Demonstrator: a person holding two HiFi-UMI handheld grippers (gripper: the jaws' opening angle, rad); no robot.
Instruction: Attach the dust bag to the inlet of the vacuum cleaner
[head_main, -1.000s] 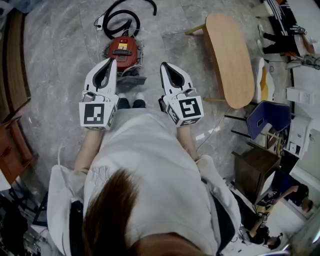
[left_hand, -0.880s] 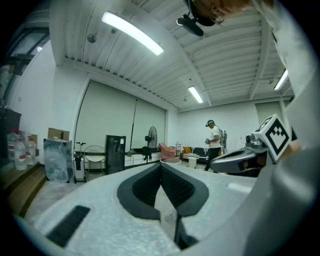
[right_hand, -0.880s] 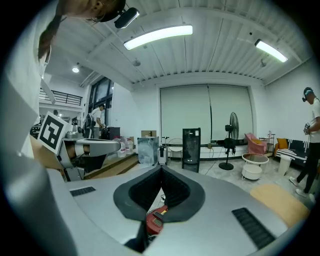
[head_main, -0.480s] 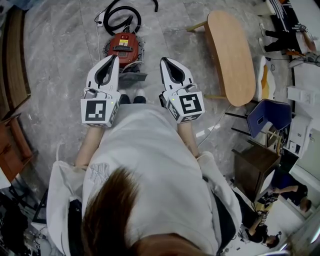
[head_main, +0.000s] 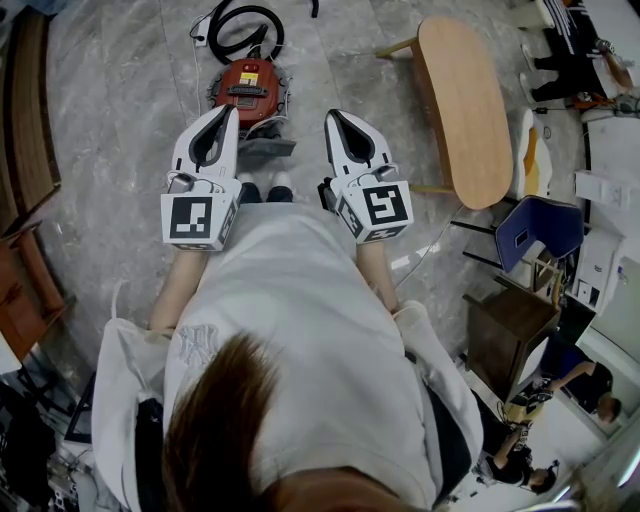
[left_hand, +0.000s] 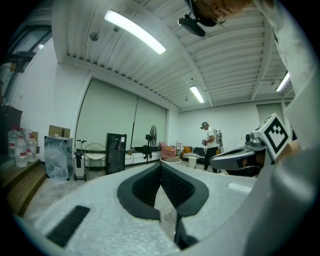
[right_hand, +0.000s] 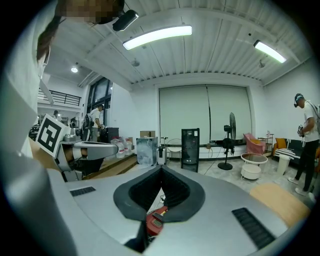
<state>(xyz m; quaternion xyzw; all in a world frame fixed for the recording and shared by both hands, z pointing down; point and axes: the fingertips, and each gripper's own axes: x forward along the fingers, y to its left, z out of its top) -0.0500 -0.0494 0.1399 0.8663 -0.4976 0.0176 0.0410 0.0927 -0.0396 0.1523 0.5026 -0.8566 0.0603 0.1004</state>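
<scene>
Only the head view shows the whole layout: the red vacuum cleaner (head_main: 250, 85) lies on the grey marble floor (head_main: 120, 130) ahead of the person's feet, between the raised wooden edging along the floor's left side and the oval wooden table (head_main: 465, 105) on the right. Its long axis runs straight away from the person. The black hose (head_main: 240, 30) coils off its far end, and a grey piece (head_main: 265, 148) lies at its near end, just in front of the shoes; whether that piece is the bag or a lid cannot be told. The left gripper (head_main: 231, 112) and right gripper (head_main: 331, 115) are held side by side above the floor, apart from each other and well short of the machine. The right gripper view adds what the left gripper view lacks: a sliver of the red vacuum cleaner (right_hand: 156, 220) through the gap below its jaws, plus the table's edge (right_hand: 280, 200). The left gripper view shows only the room, with a standing fan (left_hand: 151, 137) and a distant person (left_hand: 207, 145). In both gripper views the jaws are closed together with nothing between them.
</scene>
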